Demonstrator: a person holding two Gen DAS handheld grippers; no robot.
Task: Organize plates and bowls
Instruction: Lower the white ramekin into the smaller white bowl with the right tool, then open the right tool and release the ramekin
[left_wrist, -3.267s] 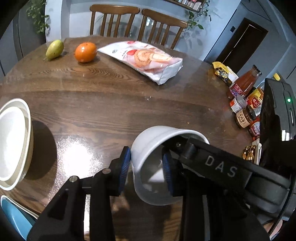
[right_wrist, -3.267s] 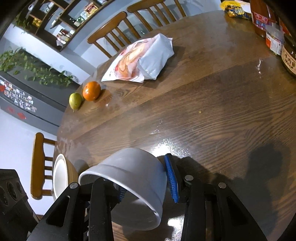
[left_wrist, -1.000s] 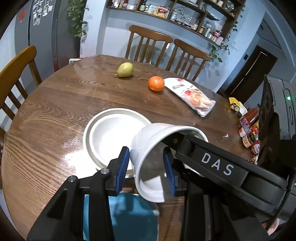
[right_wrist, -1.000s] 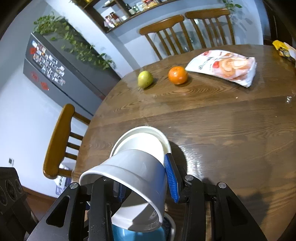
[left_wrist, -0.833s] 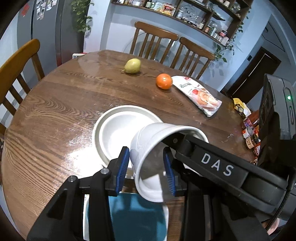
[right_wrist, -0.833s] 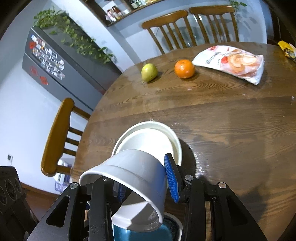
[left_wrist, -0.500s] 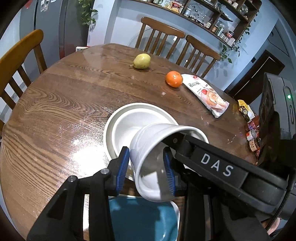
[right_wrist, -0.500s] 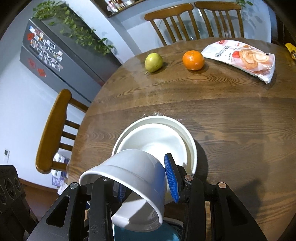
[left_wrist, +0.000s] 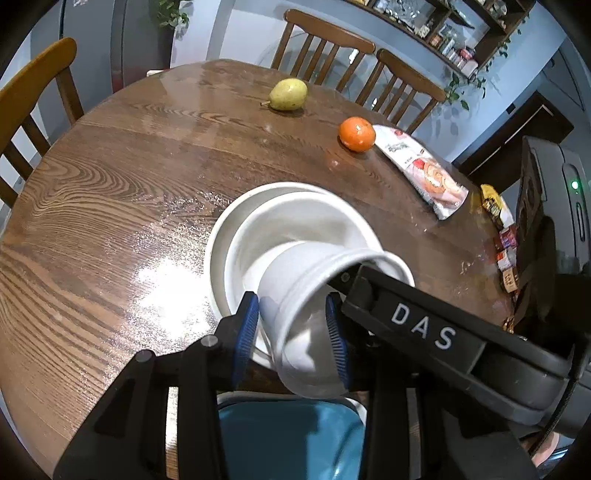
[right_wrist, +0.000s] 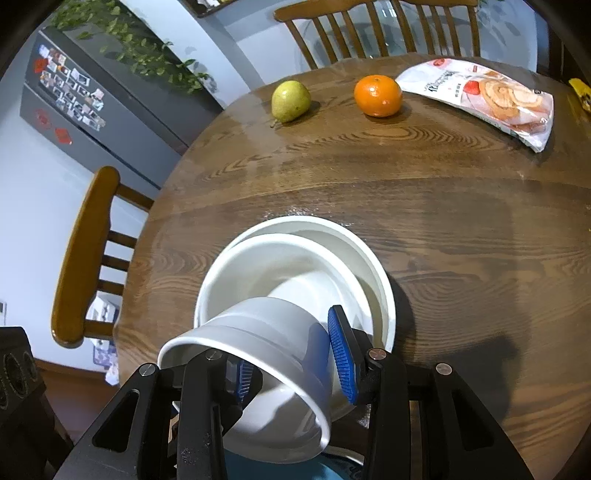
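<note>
A small white bowl (left_wrist: 303, 284) (right_wrist: 266, 332) hangs tilted in the air, its base pointing at a stack of two wider white bowls (left_wrist: 229, 229) (right_wrist: 369, 258) on the wooden table. It overlaps the stack's near rim; whether it touches I cannot tell. My left gripper (left_wrist: 291, 336) is shut on one side of its wall. My right gripper (right_wrist: 291, 369) is shut on the opposite side, and its black body (left_wrist: 424, 328) shows in the left wrist view. A teal plate (left_wrist: 291, 435) (right_wrist: 332, 469) lies below the bowl, partly hidden by the fingers.
At the far side lie a pear (left_wrist: 288, 95) (right_wrist: 290, 100), an orange (left_wrist: 356, 134) (right_wrist: 377, 95) and a snack bag (left_wrist: 424, 173) (right_wrist: 480, 99). Small jars and packets (left_wrist: 506, 240) crowd the right edge. Wooden chairs (right_wrist: 85, 254) ring the round table.
Both grippers have carried the small bowl forward and down. The white stack now sits closer and right under the bowl's base.
</note>
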